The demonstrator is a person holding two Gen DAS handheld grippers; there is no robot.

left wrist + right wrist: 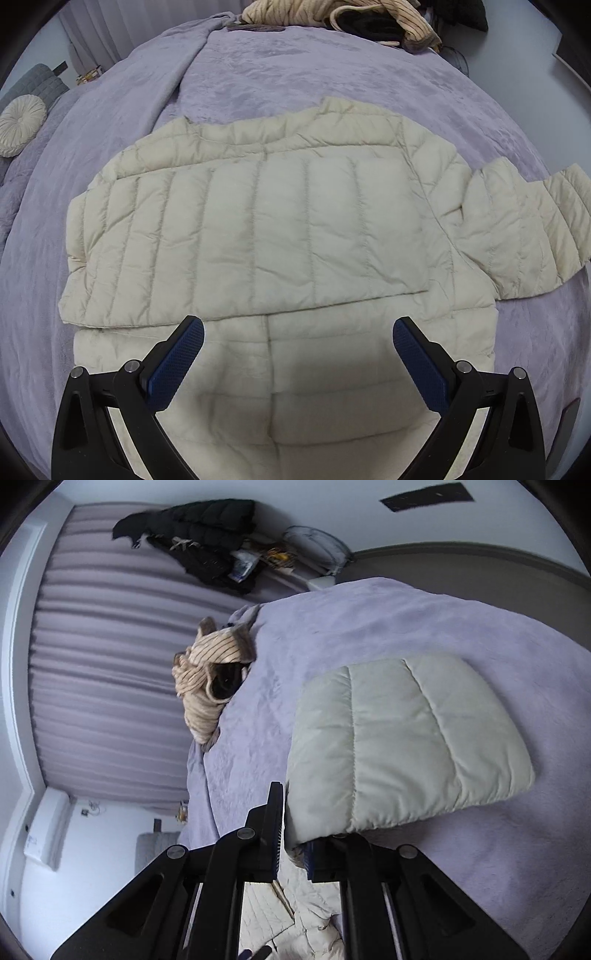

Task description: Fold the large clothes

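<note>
A cream quilted puffer jacket [258, 229] lies spread on a lavender bedspread [295, 74], one side panel folded across its body. Its sleeve [517, 229] reaches out to the right. My left gripper [299, 328] hangs open above the jacket's near part, pointing steeply down, with nothing between its blue pads [177, 362]. In the right wrist view, my right gripper [291, 834] is shut on the end of the cream sleeve [399, 746]. The sleeve bulges up over the bedspread [406, 620] and hides one fingertip.
A heap of beige striped clothes [332, 14] lies at the bed's far edge [207, 686]. A round cushion [20, 123] sits far left. Past the bed hang a pleated curtain [103, 664] and dark clothing [199, 535], with a fan [317, 546] beside it.
</note>
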